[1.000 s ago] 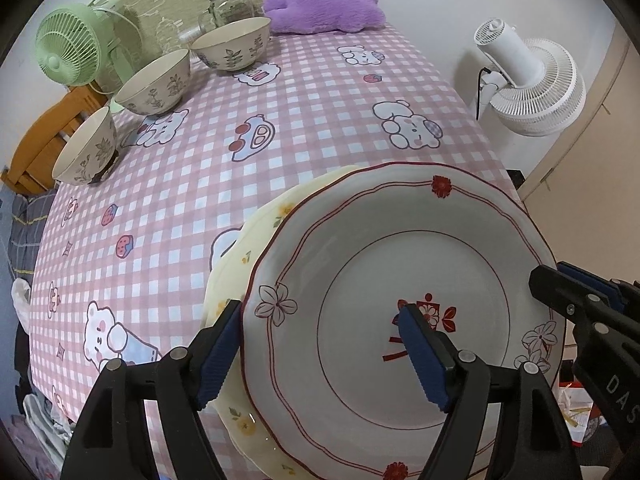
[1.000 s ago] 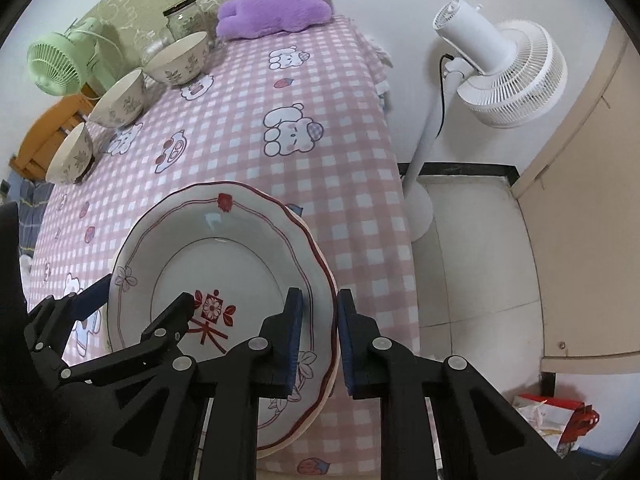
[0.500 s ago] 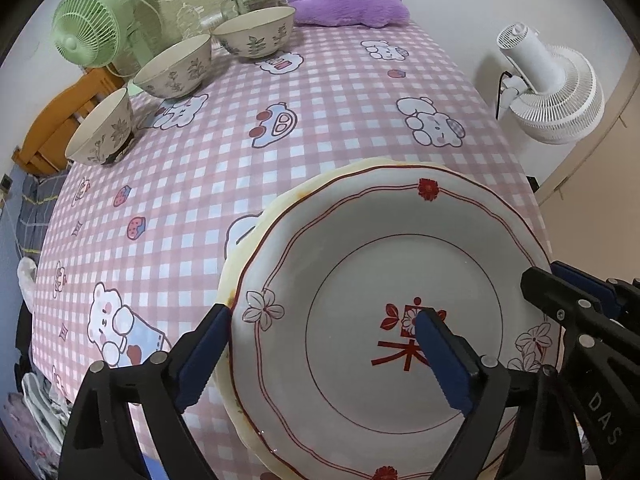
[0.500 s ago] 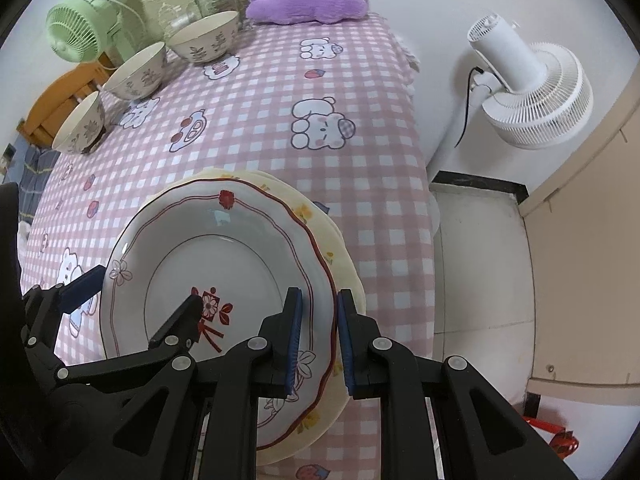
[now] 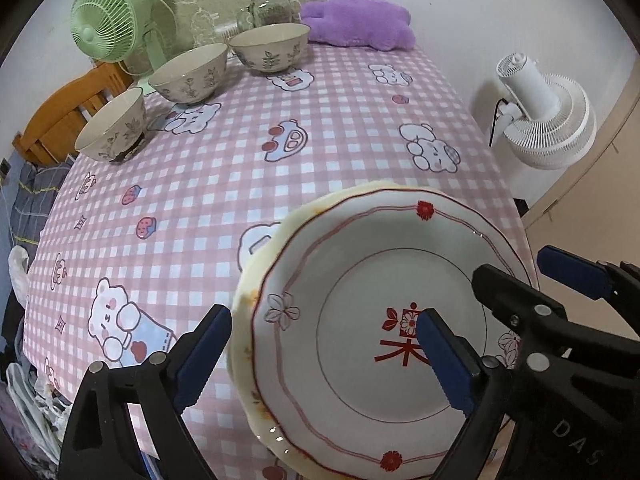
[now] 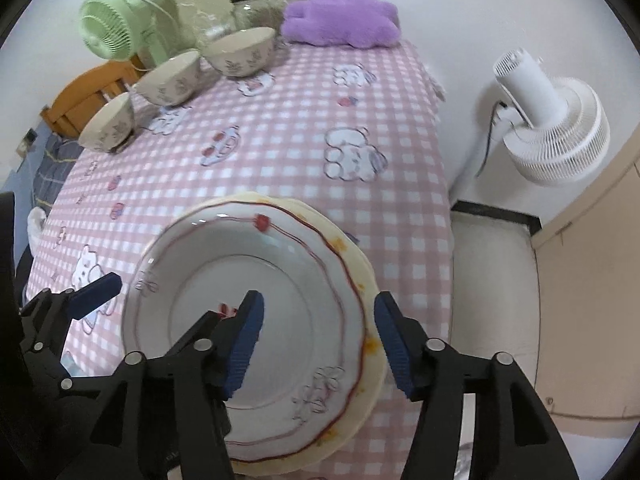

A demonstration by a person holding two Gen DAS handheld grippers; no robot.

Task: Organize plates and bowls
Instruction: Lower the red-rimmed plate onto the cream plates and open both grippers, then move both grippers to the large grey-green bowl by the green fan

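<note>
A white plate with red trim [image 5: 360,320] [image 6: 256,320] lies on a cream yellow plate [image 5: 256,264] [image 6: 360,272] near the table's front right corner. My left gripper [image 5: 324,352] is open, its jaws straddling the stack's left rim. My right gripper [image 6: 320,340] is open, its jaws either side of the stack's right rim, holding nothing. Three patterned bowls stand in a row at the far left: near [image 5: 112,128], middle [image 5: 188,74], far [image 5: 270,46].
The table has a pink checked cloth [image 5: 240,152]. A green fan [image 5: 108,22], a glass jar [image 5: 270,6] and a purple cushion [image 5: 356,22] are at the back. A white floor fan [image 5: 548,120] stands right of the table. A wooden chair [image 5: 60,116] is at left.
My right gripper has opened and let go of the white plate's rim. The white plate now rests on the yellow plate. Both grippers have drawn back slightly.
</note>
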